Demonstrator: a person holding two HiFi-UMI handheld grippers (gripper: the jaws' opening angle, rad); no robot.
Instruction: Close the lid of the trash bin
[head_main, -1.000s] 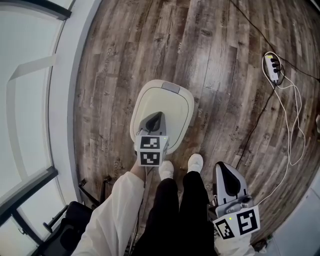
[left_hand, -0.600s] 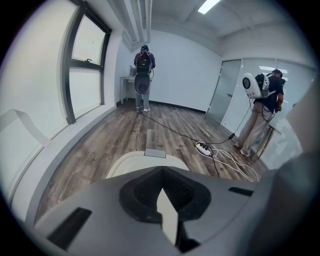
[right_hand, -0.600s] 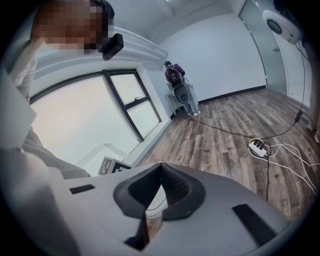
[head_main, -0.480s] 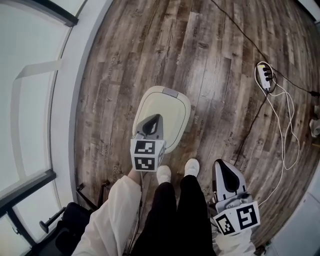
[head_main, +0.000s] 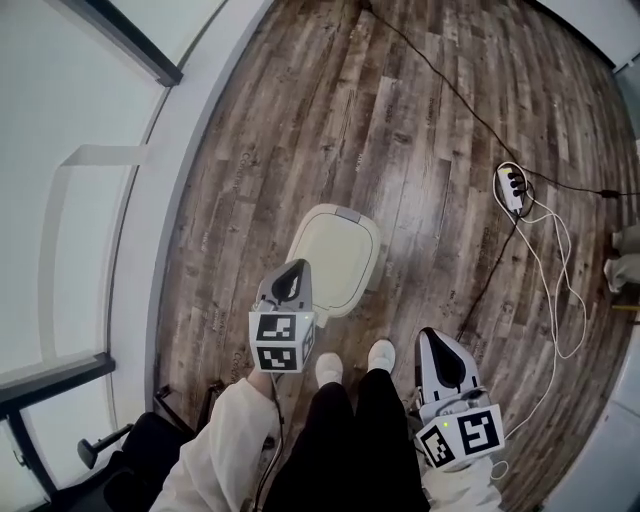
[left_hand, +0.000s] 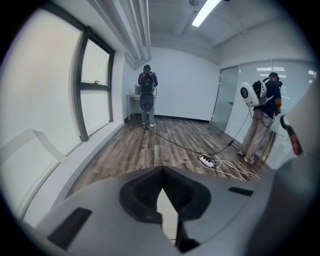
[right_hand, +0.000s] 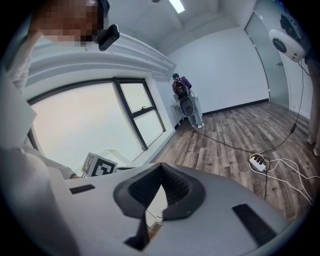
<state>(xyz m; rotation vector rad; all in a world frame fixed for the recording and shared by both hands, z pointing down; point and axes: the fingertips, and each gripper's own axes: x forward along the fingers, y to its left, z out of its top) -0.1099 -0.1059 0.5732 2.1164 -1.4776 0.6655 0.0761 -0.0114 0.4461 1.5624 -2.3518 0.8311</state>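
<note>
Two grippers show at the bottom of the head view, one on each side of the person's black trouser legs (head_main: 350, 440) and white shoes (head_main: 381, 354). The left gripper (head_main: 297, 267), grey with a black-and-white marker cube, is carried by an arm in a white sleeve (head_main: 225, 440). Its tip overlaps the near left edge of the cream plastic trash bin (head_main: 377, 252) with rounded corners. That bin stands on the brown wood-plank floor (head_main: 400, 120) just ahead of the shoes. The flat cream lid (head_main: 335, 255) lies down flush on the bin, closed. From above it is not clear whether the tip touches the lid. The right gripper (head_main: 428, 335) hangs over bare planks to the right of the legs, well apart from the bin. Farther right, a white power strip (head_main: 512, 188) lies on the floor.

Seen in the left gripper view, that gripper's jaws are pressed together at the tips with nothing pinched. Only a pale wedge shows in the gap behind the tips. Beyond them the planks run to a white far wall, where a person with a dark pack (left_hand: 146, 95) stands. A second person (left_hand: 262, 120) stands at the right beside a glass partition (left_hand: 225, 105). The power strip lies between them, and a tall dark-framed window (left_hand: 95, 95) fills the left.

Seen in the right gripper view, its jaws also meet at the tips and are empty. The left gripper's marker cube sits at the left below the window, and the power strip lies at the right.
</note>
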